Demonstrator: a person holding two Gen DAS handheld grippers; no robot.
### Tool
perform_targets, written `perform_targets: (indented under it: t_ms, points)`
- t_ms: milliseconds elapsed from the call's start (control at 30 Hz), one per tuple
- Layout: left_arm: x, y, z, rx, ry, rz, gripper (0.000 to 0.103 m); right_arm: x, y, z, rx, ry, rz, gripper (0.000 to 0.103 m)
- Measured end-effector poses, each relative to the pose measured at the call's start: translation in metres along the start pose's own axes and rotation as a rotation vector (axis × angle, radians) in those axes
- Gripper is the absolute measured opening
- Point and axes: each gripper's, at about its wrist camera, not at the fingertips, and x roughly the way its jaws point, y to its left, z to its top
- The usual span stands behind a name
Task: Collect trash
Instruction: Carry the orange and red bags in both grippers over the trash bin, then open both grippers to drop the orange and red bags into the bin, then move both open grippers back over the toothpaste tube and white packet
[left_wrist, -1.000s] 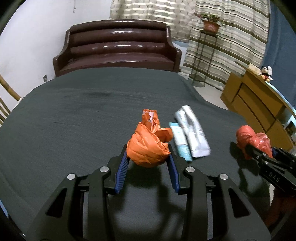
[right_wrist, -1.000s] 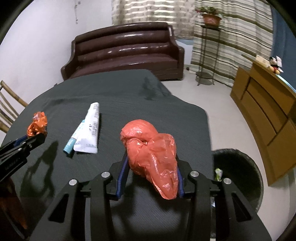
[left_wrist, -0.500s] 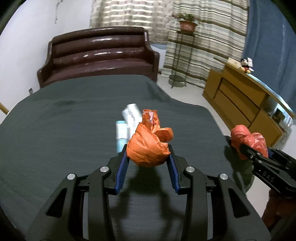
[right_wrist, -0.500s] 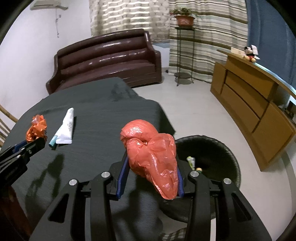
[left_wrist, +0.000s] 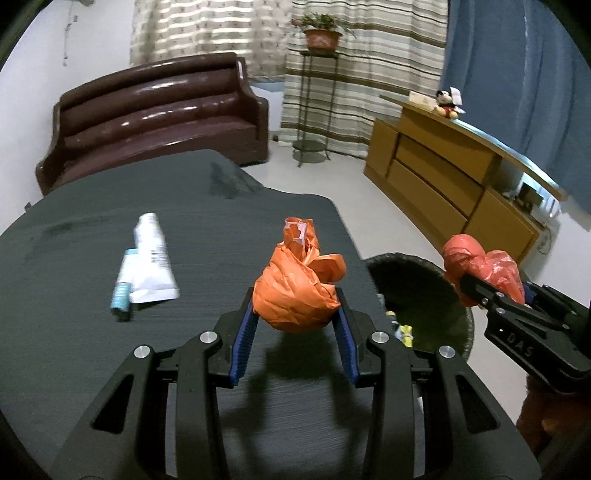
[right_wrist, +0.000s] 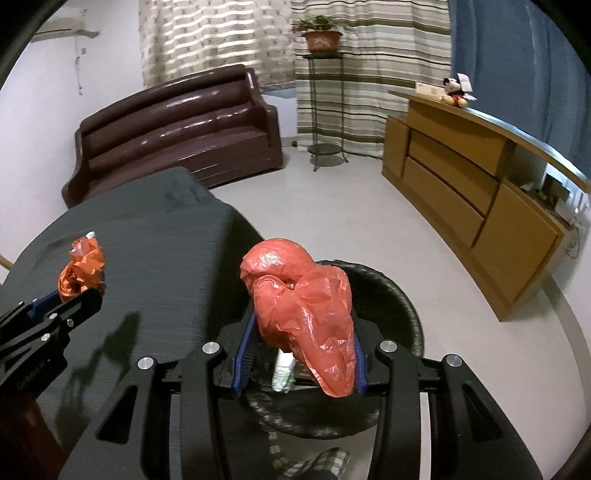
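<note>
Grippers each pinching crumpled bags: left gripper orange bag upright, right gripper red bag seemingly drooping.

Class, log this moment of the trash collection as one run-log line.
left gripper: shut on crumpled orange plastic bag over table | right gripper: shut on red plastic bag above black bin | tubes remain

- Orange crumpled bag: a bunched wad, clamped between blue pads above the dark table, twisted end uppermost.
- Red plastic bag: crinkled and glossy, pinched likewise, its loose tail drooping over the black bin.
- White tube and smaller blue-capped tube: flat on the table, side by side and touching.
- Black bin: round, open, on the floor by the table's edge, with scraps inside.
</note>
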Motion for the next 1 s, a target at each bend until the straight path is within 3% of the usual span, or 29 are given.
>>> perform_targets:
  t_ms: [533,700,800,1000]
  points:
    - [0.034,-0.057,0.011,0.089,0.012,-0.043,0.038,0.013,-0.031,0.003,0.063,0.001,-0.051,0.042]
    - [0.042,-0.066,0.013,0.102,0.015,-0.049,0.04,0.016,-0.038,0.003,0.078,0.0,-0.062,0.05]
    - [0.044,-0.069,0.012,0.108,0.009,-0.04,0.054,0.015,-0.041,0.002,0.089,-0.002,-0.065,0.056]
    - [0.046,-0.071,0.011,0.11,0.012,-0.031,0.058,0.015,-0.042,0.003,0.096,-0.003,-0.07,0.056]
